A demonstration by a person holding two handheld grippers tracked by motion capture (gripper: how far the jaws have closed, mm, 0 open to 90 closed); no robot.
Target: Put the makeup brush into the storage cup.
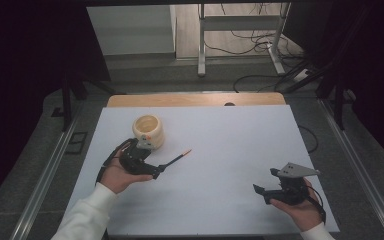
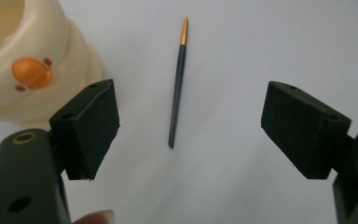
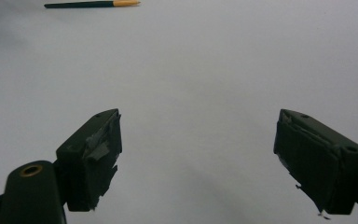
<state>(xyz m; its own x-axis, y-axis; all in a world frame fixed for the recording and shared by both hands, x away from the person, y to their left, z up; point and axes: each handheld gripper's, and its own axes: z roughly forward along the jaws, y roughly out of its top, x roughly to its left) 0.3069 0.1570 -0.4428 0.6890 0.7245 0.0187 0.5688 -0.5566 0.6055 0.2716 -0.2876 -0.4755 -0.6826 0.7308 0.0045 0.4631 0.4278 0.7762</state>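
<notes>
White tabletop (image 1: 220,200) carries a thin, light, stiff pencil (image 2: 177,88) lying just ahead of the wide-open, empty left gripper (image 2: 191,126); best pinched mid-shaft. Right gripper (image 3: 198,154) gapes empty.

High view dim, surroundings near black, white table (image 1: 220,150) evenly lit. Gripper views brighter, soft throughout. Faint shadows beneath jaws, slight darkening toward corners, no glare.

pencil (image 1: 176,161) on table (image 1: 230,150), ahead between my left jaws | pot (image 1: 148,131) just left-behind them, perhaps touching | right gripper (image 1: 261,192) well apart, near edge
</notes>
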